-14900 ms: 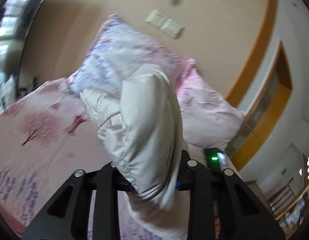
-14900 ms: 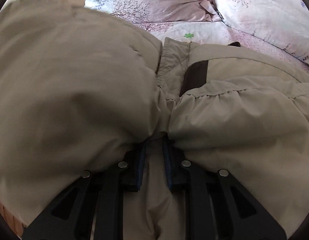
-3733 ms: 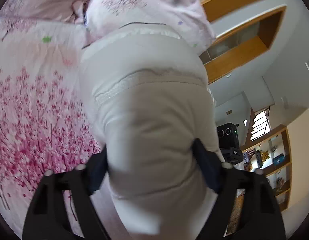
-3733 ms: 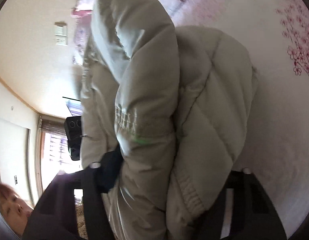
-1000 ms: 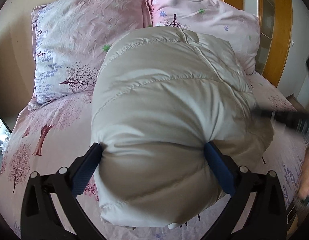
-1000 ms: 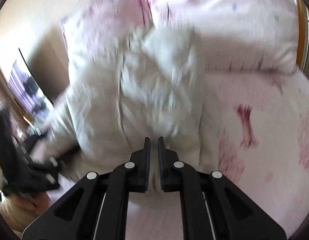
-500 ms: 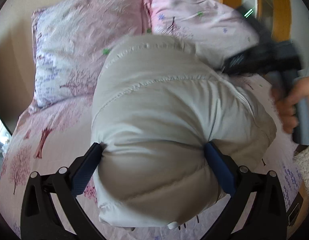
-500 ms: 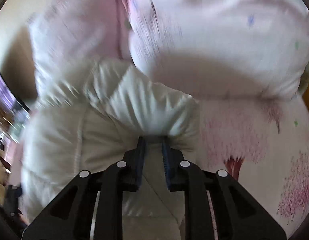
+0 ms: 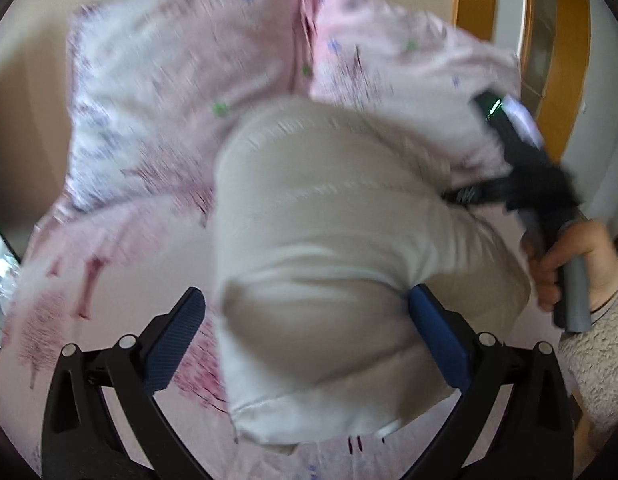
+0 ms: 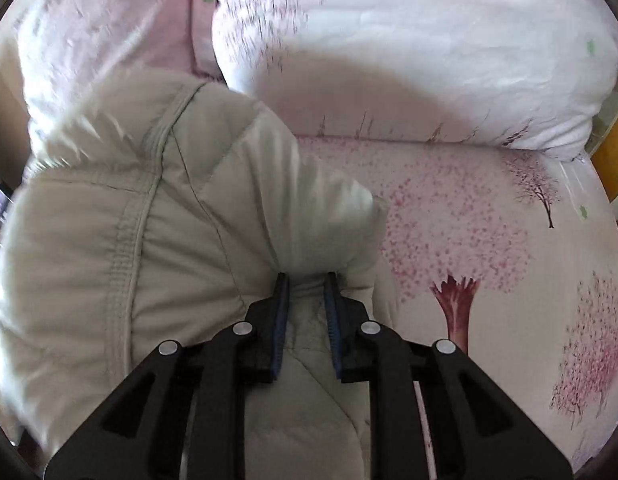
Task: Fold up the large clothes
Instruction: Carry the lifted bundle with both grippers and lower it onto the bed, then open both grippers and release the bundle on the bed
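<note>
Left jaws: spread wide; left gripper (image 9: pixel 307 320) straddles the near end of the jacket, blue pads (image 9: pixel 439 340) on either flank. Right pad touches the fabric, left pad stands just clear of it, so no clamp.
Right jaws: right gripper (image 10: pixel 306 292) drawn in close, pinching a fold of the jacket's edge between its blue pads; fabric bunches up just ahead of the tips.
Jacket: beige puffer jacket (image 9: pixel 329 248), bundled into a thick padded roll, lying on the bed with its far end up against the pillows. From the right wrist view (image 10: pixel 157 216) quilt seams and a stitched band show along the bulk, which lies left of the right gripper.
Right gripper, seen from the left: black body (image 9: pixel 525 176) at the jacket's far right side, green light lit on top, tips against the fabric.
Hand: person's right hand (image 9: pixel 577 264) wrapped round the grey handle, fleecy sleeve (image 9: pixel 597 360) at the wrist.
Bedsheet: pink bedsheet (image 10: pixel 489 248), cherry-tree print, bare to the right of the jacket.
Pillows: two pink pillows (image 9: pixel 181 92) side by side at the head of the bed, jacket near their lower edges.
Beyond: wooden door frame (image 9: pixel 469 4) past the right pillow.
Focus: left wrist view is motion-blurred; fine detail lost there.
</note>
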The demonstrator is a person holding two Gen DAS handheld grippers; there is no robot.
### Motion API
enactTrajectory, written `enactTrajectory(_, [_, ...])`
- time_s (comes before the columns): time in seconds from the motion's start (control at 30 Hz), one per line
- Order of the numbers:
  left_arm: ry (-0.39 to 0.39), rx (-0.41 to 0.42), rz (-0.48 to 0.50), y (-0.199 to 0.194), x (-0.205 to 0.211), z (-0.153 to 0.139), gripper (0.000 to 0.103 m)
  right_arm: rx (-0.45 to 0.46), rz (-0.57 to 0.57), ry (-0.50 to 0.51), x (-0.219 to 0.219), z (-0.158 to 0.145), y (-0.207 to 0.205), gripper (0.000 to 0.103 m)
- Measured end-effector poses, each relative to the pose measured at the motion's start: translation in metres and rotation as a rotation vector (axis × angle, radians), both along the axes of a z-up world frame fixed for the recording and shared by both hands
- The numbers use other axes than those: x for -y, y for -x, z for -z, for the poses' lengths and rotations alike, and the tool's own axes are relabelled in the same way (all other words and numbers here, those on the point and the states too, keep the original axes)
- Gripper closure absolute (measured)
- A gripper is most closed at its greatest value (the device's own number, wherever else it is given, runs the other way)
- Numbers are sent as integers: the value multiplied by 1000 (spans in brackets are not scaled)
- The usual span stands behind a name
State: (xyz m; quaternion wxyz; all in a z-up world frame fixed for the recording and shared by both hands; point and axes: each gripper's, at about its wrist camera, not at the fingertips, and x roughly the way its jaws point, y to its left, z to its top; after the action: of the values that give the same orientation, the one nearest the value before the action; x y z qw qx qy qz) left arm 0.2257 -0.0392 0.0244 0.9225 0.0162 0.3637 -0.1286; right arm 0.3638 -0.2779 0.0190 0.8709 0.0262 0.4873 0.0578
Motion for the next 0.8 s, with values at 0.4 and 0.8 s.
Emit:
enactTrajectory(0.4, [-52, 18, -14, 1, 12, 15, 2, 138, -61, -34, 7, 14, 93, 82])
enactTrajectory(0.8, [-88, 50, -59, 4, 20, 19, 2, 193, -4, -48, 16, 24, 118, 80])
